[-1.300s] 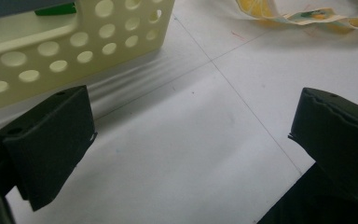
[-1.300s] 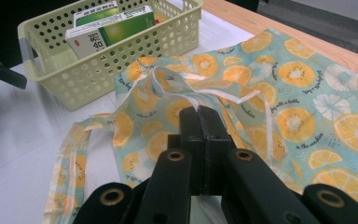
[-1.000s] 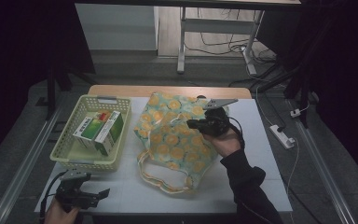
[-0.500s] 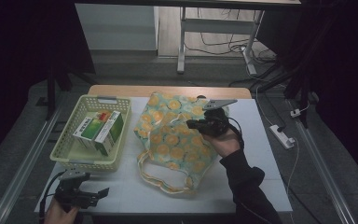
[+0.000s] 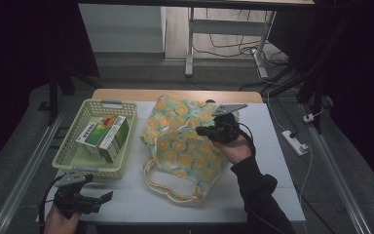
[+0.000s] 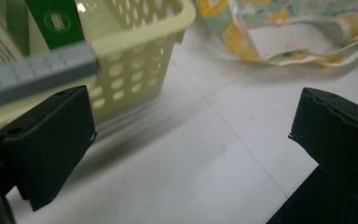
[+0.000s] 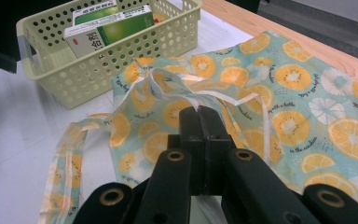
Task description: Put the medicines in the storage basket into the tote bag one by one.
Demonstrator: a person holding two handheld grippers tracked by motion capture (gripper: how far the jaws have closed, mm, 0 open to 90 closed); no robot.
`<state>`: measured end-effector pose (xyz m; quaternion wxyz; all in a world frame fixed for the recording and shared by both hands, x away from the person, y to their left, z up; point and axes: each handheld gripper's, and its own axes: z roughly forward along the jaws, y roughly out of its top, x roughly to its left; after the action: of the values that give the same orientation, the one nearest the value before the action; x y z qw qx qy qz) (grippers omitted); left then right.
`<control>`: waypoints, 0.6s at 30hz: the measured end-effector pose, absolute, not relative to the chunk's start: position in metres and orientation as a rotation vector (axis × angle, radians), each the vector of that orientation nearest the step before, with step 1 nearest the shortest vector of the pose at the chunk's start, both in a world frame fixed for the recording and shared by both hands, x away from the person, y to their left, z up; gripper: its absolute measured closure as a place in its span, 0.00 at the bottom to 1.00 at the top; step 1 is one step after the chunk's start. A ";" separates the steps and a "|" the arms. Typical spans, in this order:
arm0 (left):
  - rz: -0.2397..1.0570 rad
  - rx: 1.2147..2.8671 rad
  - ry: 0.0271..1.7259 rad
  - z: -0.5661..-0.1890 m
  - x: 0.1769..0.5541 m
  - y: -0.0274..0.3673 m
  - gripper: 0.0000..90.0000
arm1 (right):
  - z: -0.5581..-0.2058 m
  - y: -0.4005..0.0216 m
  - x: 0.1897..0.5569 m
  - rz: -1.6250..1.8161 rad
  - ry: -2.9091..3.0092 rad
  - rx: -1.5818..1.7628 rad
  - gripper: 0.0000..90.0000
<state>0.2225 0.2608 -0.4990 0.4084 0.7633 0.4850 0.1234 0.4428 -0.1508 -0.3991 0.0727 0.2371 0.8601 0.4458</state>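
The right claw (image 7: 200, 116), pressed together, pinches the bag (image 5: 185, 141) at its rim at centre frame. The left claw (image 5: 97, 201) waits spread at lower left. The boxes (image 5: 104, 136) sit in the basket (image 5: 73, 146) at left; packing looks unstarted.

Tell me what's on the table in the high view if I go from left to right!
Left tool at the near edge → yellow basket with the green and white boxes → orange-print bag → right tool, shut on the bag.
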 end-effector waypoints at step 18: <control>0.381 1.878 1.211 -0.485 0.239 0.274 0.00 | -0.401 -0.149 0.443 1.336 2.600 0.703 1.00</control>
<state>0.2390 0.2743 -0.4854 0.4237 0.7505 0.4839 0.1521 0.4431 -0.1489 -0.4012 0.0674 0.2332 0.8628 0.4435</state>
